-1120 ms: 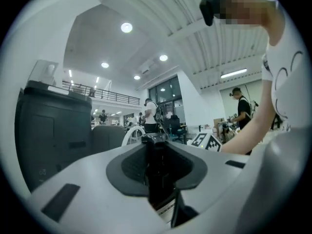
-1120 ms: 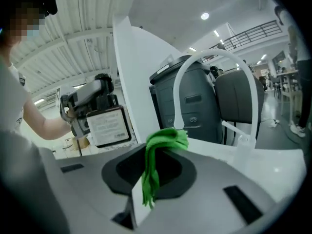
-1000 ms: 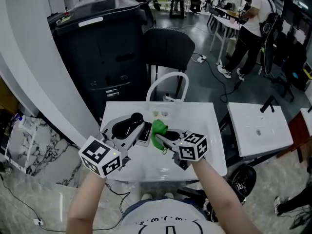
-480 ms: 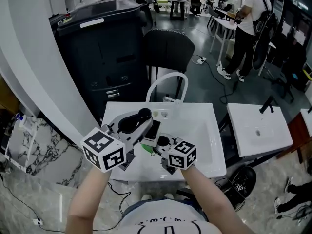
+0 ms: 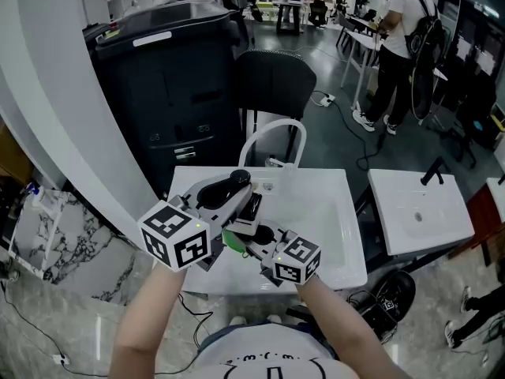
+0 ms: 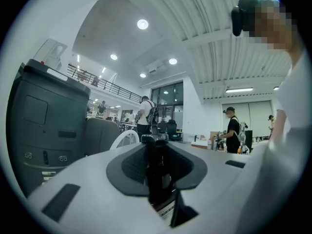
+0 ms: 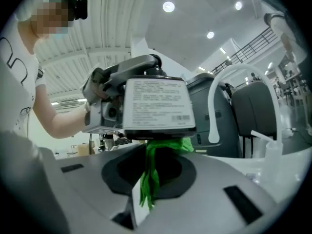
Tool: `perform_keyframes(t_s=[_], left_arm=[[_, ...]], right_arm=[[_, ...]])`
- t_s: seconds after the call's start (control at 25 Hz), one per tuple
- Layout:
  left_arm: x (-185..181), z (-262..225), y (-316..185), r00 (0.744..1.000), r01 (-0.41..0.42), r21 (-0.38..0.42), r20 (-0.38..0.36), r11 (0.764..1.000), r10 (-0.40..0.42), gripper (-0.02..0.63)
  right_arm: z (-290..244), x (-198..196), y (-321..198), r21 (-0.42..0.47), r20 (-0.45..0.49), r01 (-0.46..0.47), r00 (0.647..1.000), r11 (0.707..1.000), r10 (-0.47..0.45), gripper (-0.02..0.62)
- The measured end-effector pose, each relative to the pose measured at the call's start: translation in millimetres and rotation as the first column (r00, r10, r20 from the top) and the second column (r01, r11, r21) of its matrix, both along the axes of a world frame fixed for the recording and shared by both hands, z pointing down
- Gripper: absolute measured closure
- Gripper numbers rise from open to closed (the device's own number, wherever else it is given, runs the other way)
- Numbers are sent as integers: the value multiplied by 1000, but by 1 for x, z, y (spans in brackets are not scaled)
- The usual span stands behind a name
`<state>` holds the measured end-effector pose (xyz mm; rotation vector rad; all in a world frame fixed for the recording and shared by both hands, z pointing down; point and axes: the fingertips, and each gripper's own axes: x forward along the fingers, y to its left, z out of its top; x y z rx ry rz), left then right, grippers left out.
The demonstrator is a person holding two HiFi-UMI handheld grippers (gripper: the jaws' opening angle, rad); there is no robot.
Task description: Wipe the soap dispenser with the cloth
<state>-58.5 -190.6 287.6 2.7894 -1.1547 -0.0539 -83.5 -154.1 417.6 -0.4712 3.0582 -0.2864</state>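
– Green cloth [image 5: 231, 242] is pinched in the right hand-held gripper [image 7: 148, 175], is it not?
– It is. The jaws are closed tight on a bunched strand of it. The loose end spreads just ahead of the jaw tips and presses against the lower edge of the soap dispenser [image 7: 156, 104].
– And what carries the dispenser?
– The left hand-held gripper [image 6: 157, 167]. Its jaws are partly closed and clamp the dark bottle between them, and the bottle's top shows just past the jaw tips.
– Where does the bottle sit relative to the right hand-held gripper?
– Directly in front of it and a little above, with the white printed label turned towards that gripper's camera. The right hand-held gripper is just beside and below the left one. Both point roughly level.
– What lies beneath them?
– A white sink [image 5: 335, 212] sits below both hand-held grippers, and the bottle is held clear above the basin. An arched white faucet [image 5: 272, 122] rises beyond the jaw tips. Farther on stands a dark chair [image 5: 272, 81], with a large dark bin [image 5: 166, 77] off to the left of the left hand-held gripper.
– Is anyone else about?
– A person [image 5: 402, 22] in a white shirt with a backpack stands well beyond the right hand-held gripper, among the desks.
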Motion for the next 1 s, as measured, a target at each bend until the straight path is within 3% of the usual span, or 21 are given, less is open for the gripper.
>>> perform_keyframes(t_s=[0.12,0.32,0.4,0.52,0.68,0.88,1.0], left_arm=[[-4,1,-5,1000,10,-7,-1,1000,-10,506],[-6,4,-7,1000,7,-29,-7,1000,-7,506],[-6,4,-4,1000,7,-38,-4,999,-7,508],[-3,1,1,999,4,-19,32,1000,-4,508],[-1,-2,3,999,-6,-17,42,1000,7,508],[-5,-5,0,1000,1,-15,10,1000,-1,508],[-6,-4,-4,1000,17,-8,14,1000,-16,508]], right_arm=[[-4,-5,20,25,14,59,998,998,-59,548],[-1,-7,23,18,0,78,997,997,-78,548],[5,-3,18,5,-22,65,998,998,-65,548],[17,13,-1,-17,-59,-26,998,1000,25,548],[7,36,-25,-41,11,-128,992,991,129,548],[-4,38,-27,-24,22,-115,993,993,115,548],[-4,31,-13,-10,12,-61,998,998,61,548]])
